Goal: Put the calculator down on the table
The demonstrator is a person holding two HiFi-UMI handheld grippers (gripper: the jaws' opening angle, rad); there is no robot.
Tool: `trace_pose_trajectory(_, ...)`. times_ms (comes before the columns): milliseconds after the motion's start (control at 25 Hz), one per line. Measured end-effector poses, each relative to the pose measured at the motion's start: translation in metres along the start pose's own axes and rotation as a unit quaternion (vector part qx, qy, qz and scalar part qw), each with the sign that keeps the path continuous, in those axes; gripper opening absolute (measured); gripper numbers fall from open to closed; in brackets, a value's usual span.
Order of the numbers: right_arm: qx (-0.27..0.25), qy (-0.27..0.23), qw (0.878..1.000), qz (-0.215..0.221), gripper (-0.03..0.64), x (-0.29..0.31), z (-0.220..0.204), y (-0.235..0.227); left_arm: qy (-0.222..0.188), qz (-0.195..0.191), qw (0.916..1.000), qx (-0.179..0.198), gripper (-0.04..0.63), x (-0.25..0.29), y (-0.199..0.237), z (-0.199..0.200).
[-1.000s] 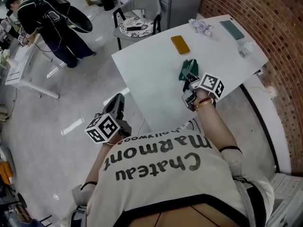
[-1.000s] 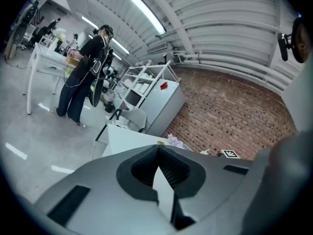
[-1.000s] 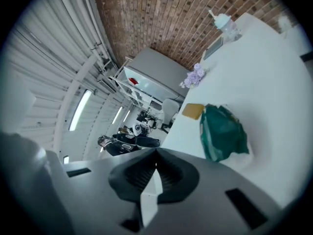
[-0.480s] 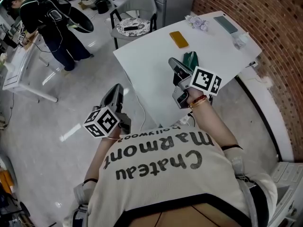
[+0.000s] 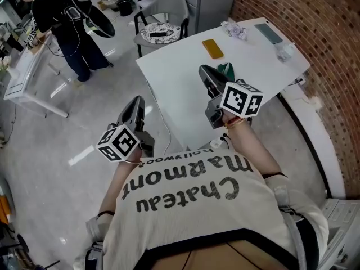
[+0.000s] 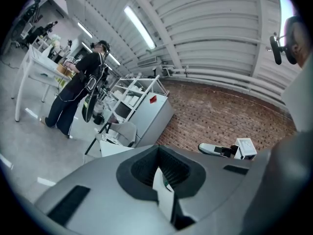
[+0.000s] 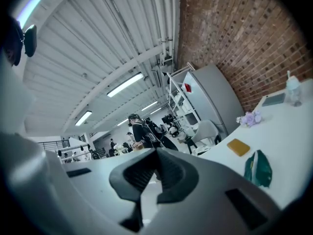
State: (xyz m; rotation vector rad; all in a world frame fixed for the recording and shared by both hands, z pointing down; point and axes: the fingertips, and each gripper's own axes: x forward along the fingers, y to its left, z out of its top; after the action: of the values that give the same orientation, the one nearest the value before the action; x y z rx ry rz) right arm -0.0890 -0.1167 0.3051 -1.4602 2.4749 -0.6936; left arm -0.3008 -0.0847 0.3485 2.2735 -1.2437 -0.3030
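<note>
— Your right gripper [image 5: 205,71] hangs higher above the table [image 5: 174,86] than a second ago. Any writing?
— Your shirt [image 5: 191,221] reads "Chateau Marmont". Right and left gripper [image 5: 136,101] jaws are closed, empty; the calculator [image 5: 227,70] lies on the table.

worktop [image 5: 174,89]: plain white
calculator [image 5: 226,70]: dark green
pad [image 5: 212,48]: mustard yellow
wall [image 5: 320,32]: red-brown brick, lined by pale joints
left gripper [image 5: 136,101]: grey, its cube printed with black squares on white
right gripper [image 5: 203,70]: coloured likewise
shirt [image 5: 214,207]: cream, lettered in black
chair cushion [image 5: 160,32]: white, patterned in black
</note>
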Motion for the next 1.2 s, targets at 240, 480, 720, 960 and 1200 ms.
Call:
trace_pose_trajectory(240, -0.014, 0.028, 0.999, -0.005, 0.003, -0.015, 0.003, -0.025, -0.006, 0.015, 0.9999, -0.001, 0.002, 0.002, -0.018, -0.010)
trace_pose_trajectory(480, -0.023, 0.051, 0.998, -0.004, 0.003, -0.020, 0.001, -0.038, -0.010, 0.049, 0.9984, -0.024, 0.002, -0.005, -0.011, -0.018)
trace_pose_trajectory(720, -0.020, 0.066, 0.998, 0.008, 0.003, -0.019, -0.005, -0.040, -0.009, 0.062, 0.9976, -0.031, 0.002, -0.005, -0.008, -0.023)
trace_pose_trajectory(960, -0.009, 0.079, 0.997, 0.013, 0.003, -0.026, -0.012, -0.049, -0.001, 0.062, 0.9976, -0.031, 0.002, 0.002, -0.016, -0.034)
trace_pose_trajectory(1200, 0.007, 0.090, 0.996, 0.022, 0.003, -0.027, -0.018, -0.051, -0.001, 0.069, 0.9972, -0.030, 0.002, 0.002, -0.018, -0.036)
